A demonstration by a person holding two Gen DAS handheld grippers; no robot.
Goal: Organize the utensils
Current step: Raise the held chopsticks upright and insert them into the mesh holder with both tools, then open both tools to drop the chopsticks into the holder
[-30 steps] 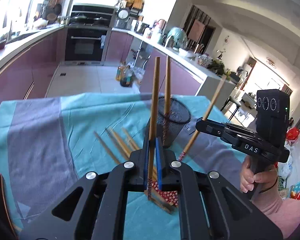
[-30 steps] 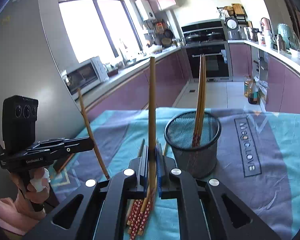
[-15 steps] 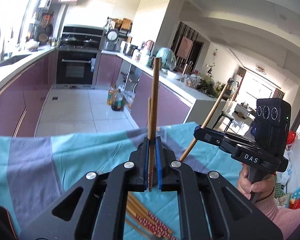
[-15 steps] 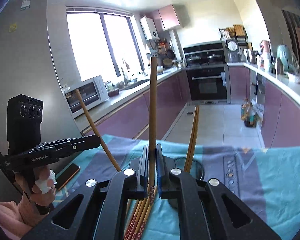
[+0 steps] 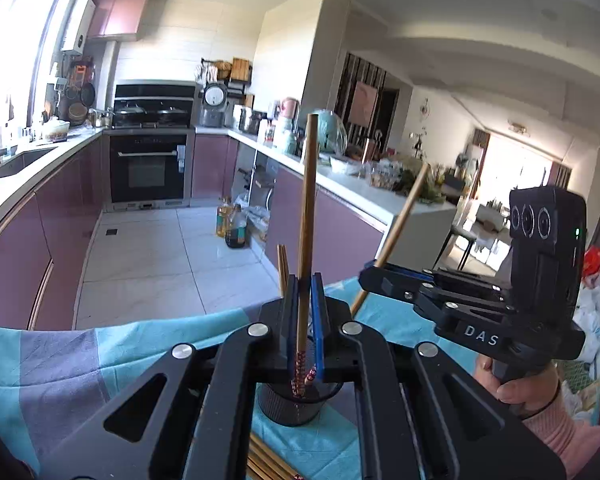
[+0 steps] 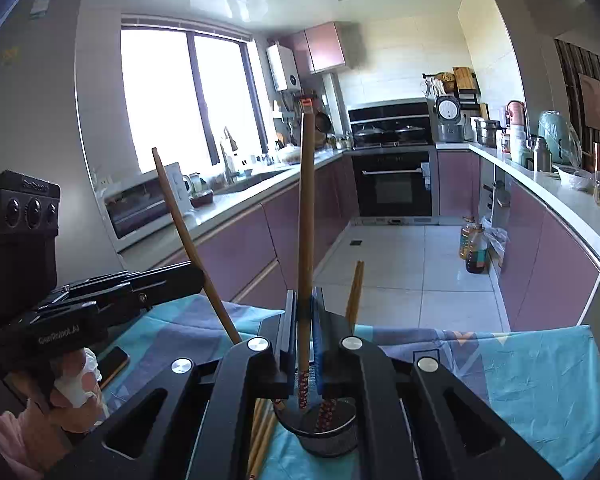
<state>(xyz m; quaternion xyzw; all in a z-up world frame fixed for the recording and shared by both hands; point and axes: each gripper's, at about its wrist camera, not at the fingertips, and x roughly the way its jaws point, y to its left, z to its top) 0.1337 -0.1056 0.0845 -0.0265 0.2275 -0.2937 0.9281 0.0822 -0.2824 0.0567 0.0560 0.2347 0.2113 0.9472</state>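
Chopsticks: my left hand-held gripper point(image 5: 304, 312) clamps one chopstick point(image 5: 307, 216) upright, patterned end just over the mesh cup point(image 5: 296, 406) on the bench point(image 5: 60, 364); my right hand-held gripper point(image 6: 303, 324) pinches another chopstick point(image 6: 305, 216) likewise. I should centre each tip inside the rim, keep it vertical, then release, one at a time.

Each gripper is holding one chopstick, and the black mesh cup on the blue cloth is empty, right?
Not quite: the black mesh cup is not empty. The right wrist view shows chopsticks standing in it. The left gripper and right gripper do each hold one chopstick above the blue cloth.
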